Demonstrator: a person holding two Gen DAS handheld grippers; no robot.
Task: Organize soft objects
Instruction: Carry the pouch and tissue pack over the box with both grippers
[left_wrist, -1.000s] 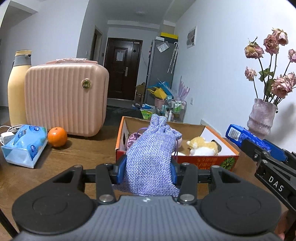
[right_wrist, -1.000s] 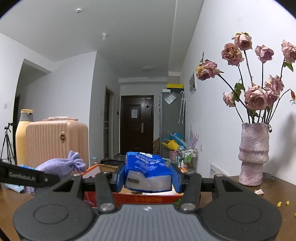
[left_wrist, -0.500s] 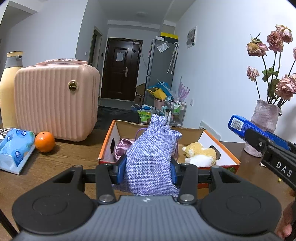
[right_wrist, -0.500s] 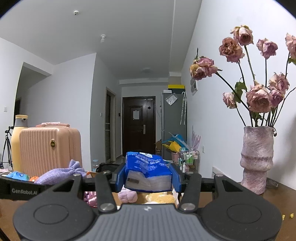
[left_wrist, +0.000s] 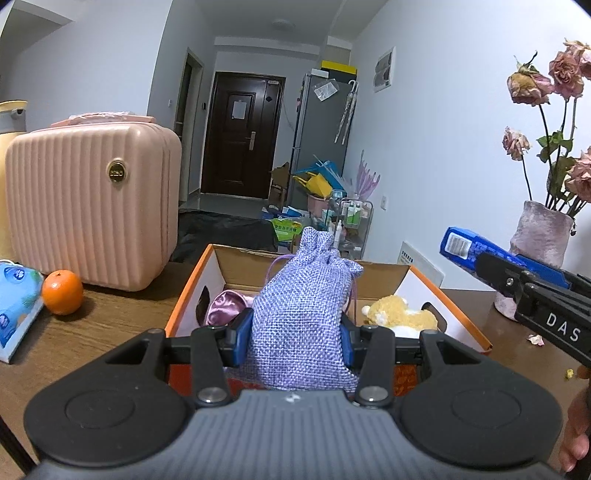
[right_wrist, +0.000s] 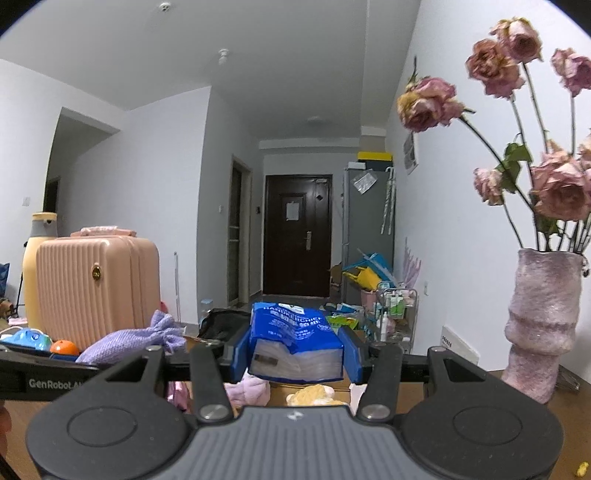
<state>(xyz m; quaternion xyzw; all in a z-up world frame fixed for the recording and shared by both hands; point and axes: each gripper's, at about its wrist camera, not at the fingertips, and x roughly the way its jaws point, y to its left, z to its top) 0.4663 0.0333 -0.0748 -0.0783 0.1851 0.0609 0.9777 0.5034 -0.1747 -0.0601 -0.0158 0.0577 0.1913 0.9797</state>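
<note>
Holding two soft things at once, I take the open cardboard box on the table as my landmark. My left gripper has its jaws part-closed on a lavender woven drawstring pouch, the blue pads pressing its sides, and the pouch stands upright at the box's near edge, its gathered neck rising in front of the box's back wall. My right gripper has its jaws drawn in to much the same width on a blue pack of tissues, pinched from both sides and carried above the box; through the left camera that pack shows off the box's right side, higher than its rim. Inside the box I see a shiny pink satin pouch toward the left wall and a yellow-and-white plush toy toward the right wall, with a pale pink fluffy item between them in the right camera's view below the jaws. Left of the box on the table sits an orange, and further left a light blue tissue packet. Behind the orange stands a pink ribbed suitcase, with a yellow bottle at its far side. Right of the box, by the wall, a mauve vase holds dried roses, and a few fallen petals lie on the table near it.
</note>
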